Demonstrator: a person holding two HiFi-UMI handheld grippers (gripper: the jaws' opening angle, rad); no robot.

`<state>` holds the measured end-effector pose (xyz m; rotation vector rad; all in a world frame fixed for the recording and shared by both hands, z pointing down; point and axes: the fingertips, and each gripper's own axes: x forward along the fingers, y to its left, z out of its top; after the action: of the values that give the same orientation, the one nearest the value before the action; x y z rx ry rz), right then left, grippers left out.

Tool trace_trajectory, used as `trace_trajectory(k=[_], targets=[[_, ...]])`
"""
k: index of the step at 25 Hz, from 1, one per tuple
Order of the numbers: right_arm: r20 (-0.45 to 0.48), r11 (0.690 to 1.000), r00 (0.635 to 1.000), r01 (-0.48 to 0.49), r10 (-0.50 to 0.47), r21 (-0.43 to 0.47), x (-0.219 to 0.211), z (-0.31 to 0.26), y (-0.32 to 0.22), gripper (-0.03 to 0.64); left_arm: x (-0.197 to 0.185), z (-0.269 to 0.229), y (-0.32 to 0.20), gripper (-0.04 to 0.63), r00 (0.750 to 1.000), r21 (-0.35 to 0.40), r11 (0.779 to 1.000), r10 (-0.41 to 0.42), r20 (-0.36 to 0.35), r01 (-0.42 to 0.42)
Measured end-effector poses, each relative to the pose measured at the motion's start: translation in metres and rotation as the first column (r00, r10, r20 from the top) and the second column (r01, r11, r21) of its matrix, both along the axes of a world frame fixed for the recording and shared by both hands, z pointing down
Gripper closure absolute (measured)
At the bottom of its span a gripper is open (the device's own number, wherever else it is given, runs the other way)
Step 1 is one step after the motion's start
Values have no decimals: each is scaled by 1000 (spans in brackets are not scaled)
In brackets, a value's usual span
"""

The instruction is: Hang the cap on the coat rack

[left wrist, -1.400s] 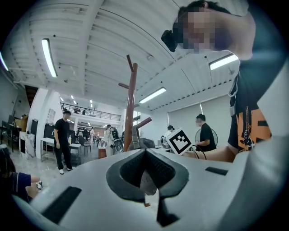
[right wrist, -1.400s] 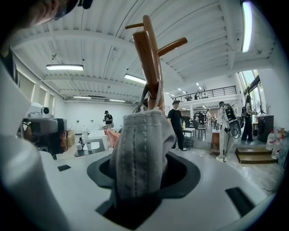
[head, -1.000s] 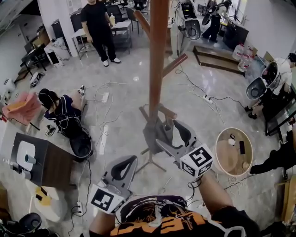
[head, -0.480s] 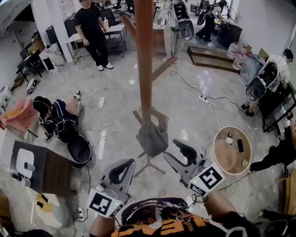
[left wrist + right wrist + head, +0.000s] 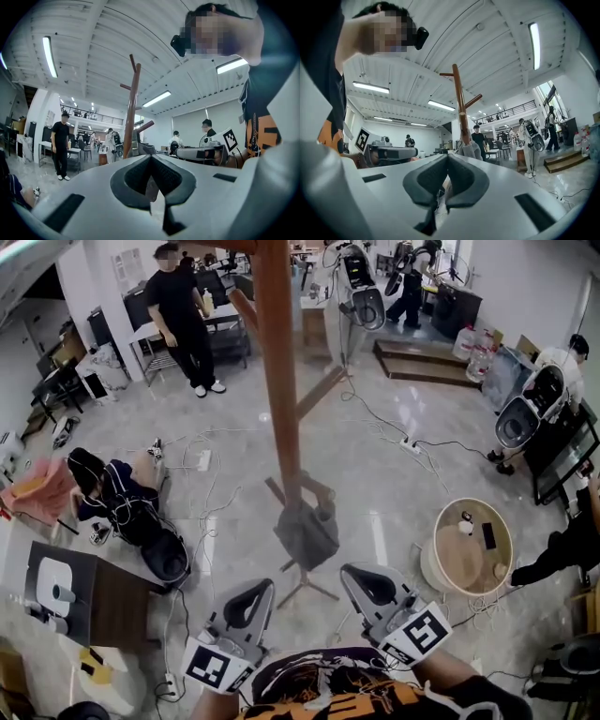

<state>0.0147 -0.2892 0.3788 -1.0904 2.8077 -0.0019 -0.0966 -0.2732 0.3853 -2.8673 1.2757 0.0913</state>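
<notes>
Cap (image 5: 305,532), seemingly soft and light, hangs on a low peg of the rack (image 5: 275,362), frame centre; its stiffer brim looks the best hold. Left tool (image 5: 251,594) and right tool (image 5: 367,582) closed, both empty.

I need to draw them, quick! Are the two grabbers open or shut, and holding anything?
Left gripper: shut, empty.
Right gripper: closing, now shut, empty.

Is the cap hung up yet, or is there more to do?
Looks done: the grey cap hangs on a low peg of the coat rack. In hand: nothing. The left gripper is shut and empty, and the right gripper has its jaws closing shut with nothing between them. Both are apart from the rack. Left to do: probably nothing.
</notes>
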Motion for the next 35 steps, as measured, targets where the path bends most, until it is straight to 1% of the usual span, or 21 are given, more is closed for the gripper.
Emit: trace_trajectory(k=[2,5,6,10,16,22,26,31,35], targets=[[10,1000,1000,-14,14,10,-2,-5,-1,602,-1,0,0,574,1000,5,1000,2,10,-2],[3,1000,1000,-22,22,-10,-4,3,9,602,4,-1,6,574,999,-4,1000,1,-35,-1],[-2,1000,1000,-18,18,-19,-4,8,12,602,5,1,7,574,999,-8,1000,0,-40,-1],[-7,1000,1000,-8,8,-29,-2,14,13,602,9,4,7,574,1000,-17,1000,-3,-31,3],[-29,1000,1000,6,-6,7,-8,7,9,603,15,-3,5,574,1000,1,1000,3,-31,-3],[-41,1000,999,29,-28,13,-9,10,8,603,21,-4,8,574,1000,6,1000,-5,-15,5],[-52,999,998,45,-44,22,-9,10,8,603,23,-4,10,574,1000,7,1000,-16,-17,16],[-62,998,997,57,-55,33,-5,7,8,603,32,-6,12,574,1000,13,1000,-10,-25,10],[-69,998,996,65,-63,26,-8,8,5,603,31,-6,8,574,1000,12,1000,-6,-23,6]])
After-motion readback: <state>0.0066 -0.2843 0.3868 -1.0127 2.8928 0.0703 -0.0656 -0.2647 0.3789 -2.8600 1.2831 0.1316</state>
